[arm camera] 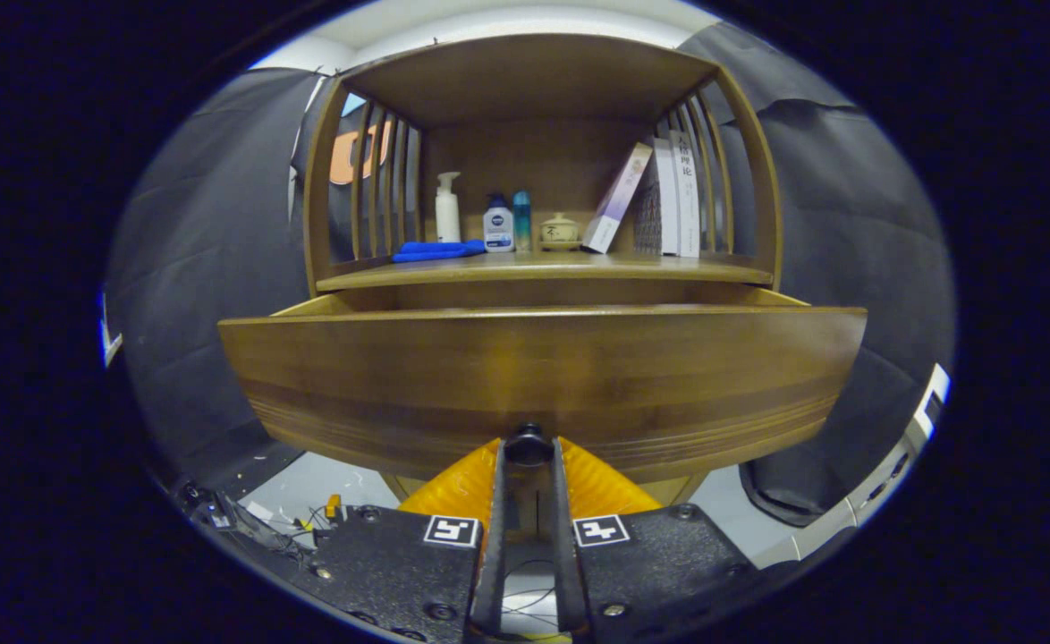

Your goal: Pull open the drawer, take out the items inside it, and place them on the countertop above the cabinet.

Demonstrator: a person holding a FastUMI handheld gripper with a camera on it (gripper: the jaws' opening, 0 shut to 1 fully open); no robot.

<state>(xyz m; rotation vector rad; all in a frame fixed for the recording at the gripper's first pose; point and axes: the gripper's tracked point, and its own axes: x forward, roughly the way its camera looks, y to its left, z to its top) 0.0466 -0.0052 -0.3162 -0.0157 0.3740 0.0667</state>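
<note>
Gripper [529,449] closed on the small dark knob [528,444] at the lower middle of the drawer front [543,376], both fingers [500,501] pressed against its sides. Drawer pulled partway out of the wooden cabinet [762,206], its front panel spread wide just ahead of the fingertips and its side walls visible running back under the countertop [543,266]. Inside of the drawer hidden behind the front panel, so contents cannot be told. Beyond and above the fingers, on the countertop: a folded blue cloth [436,250] ahead to the left, a white pump bottle [447,209] behind it, a white bottle with a dark cap [498,225] touching or just beside a slim teal bottle [521,220], then a small lidded ceramic pot [560,232] nearly straight ahead. Further right, 1 book leaning [616,199] against about 3 upright books [675,197]. Slatted side walls on both ends, a wooden top above.
</note>
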